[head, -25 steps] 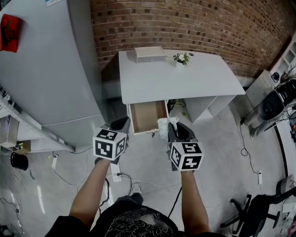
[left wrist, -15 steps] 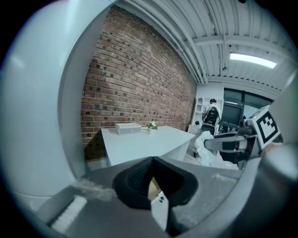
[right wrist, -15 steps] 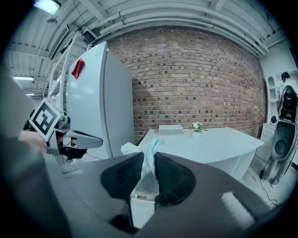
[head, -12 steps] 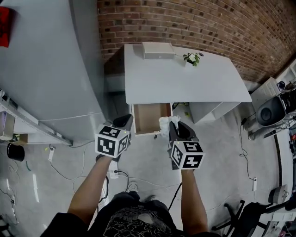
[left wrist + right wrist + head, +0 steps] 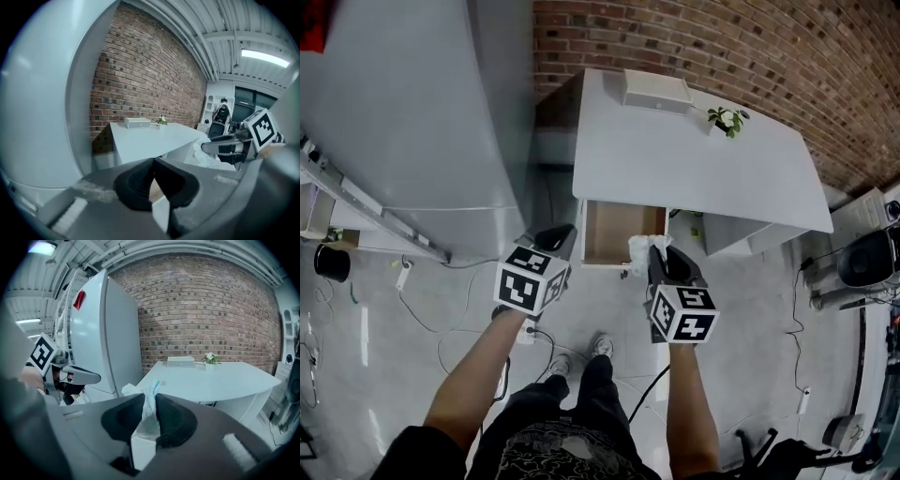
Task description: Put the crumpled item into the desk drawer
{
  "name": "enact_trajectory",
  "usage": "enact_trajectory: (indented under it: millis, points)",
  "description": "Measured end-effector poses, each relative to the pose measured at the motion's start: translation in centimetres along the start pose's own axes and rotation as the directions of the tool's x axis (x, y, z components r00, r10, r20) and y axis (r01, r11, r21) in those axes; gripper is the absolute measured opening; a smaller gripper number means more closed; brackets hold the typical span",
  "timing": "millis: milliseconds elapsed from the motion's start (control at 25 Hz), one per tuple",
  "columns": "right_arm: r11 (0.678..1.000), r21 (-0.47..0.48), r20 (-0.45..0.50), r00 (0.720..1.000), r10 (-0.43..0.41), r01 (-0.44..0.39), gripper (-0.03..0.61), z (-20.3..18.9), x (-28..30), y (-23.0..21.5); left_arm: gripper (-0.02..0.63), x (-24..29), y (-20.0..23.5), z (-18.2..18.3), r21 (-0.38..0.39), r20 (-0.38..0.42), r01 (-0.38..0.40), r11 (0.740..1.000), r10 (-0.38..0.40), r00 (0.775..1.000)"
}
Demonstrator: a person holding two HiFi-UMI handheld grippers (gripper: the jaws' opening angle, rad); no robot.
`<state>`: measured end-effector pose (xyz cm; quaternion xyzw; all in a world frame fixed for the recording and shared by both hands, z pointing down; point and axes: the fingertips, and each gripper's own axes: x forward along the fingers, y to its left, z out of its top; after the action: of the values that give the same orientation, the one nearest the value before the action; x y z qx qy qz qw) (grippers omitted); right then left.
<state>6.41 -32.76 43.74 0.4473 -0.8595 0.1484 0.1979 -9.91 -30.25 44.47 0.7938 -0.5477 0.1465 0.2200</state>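
The crumpled white item [image 5: 639, 253] [image 5: 149, 408] is pinched between the jaws of my right gripper [image 5: 654, 255] [image 5: 150, 414], which is shut on it. It hangs just in front of the open wooden drawer [image 5: 621, 233] under the white desk [image 5: 694, 159], at the drawer's right front corner. My left gripper [image 5: 562, 234] [image 5: 152, 180] is shut with nothing in it, to the left of the drawer front. In the left gripper view the right gripper [image 5: 225, 147] with the white item [image 5: 202, 152] shows at the right.
A tall grey cabinet [image 5: 422, 112] stands left of the desk. On the desk are a white box [image 5: 656, 90] and a small plant [image 5: 727, 119]. A brick wall [image 5: 750, 47] runs behind. Cables [image 5: 441, 328] lie on the floor; the person's feet [image 5: 581, 352] are below.
Both grippers have moved forward and down toward the desk. The drawer and desk appear nearer and shifted right in the head view. The right gripper still holds the crumpled item.
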Motion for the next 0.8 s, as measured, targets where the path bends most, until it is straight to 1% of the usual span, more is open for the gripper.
enact_trajectory:
  millis: [80,280,520,720,800]
  points:
    - [1.000,-0.007,-0.023,0.999,0.024,-0.024,0.072,-1.0,1.4,-0.5,0.002,0.7,0.2,-1.0,0.000,-0.016,-0.012,1.000,0.012,1.000]
    - [0.996,-0.028,-0.081,0.993,0.087,-0.089,0.072,-3.3,5.3,-1.6,0.002,3.1,1.0,-3.4,-0.034,-0.056,-0.054,0.998,0.052,0.997]
    - [0.985,-0.074,-0.123,0.982,0.144,-0.154,0.074,-5.4,9.6,-2.6,0.002,6.2,2.1,-4.9,-0.069,-0.061,-0.097,0.993,0.093,0.994]
    - [0.973,-0.112,-0.173,0.968,0.180,-0.201,0.073,-8.2,12.5,-4.2,0.002,8.2,2.8,-6.2,-0.134,-0.054,-0.151,0.979,0.145,0.988]
    - [0.965,-0.139,-0.191,0.962,0.195,-0.223,0.074,-9.2,13.7,-4.5,0.002,9.4,2.8,-7.0,-0.137,-0.065,-0.158,0.978,0.150,0.987]
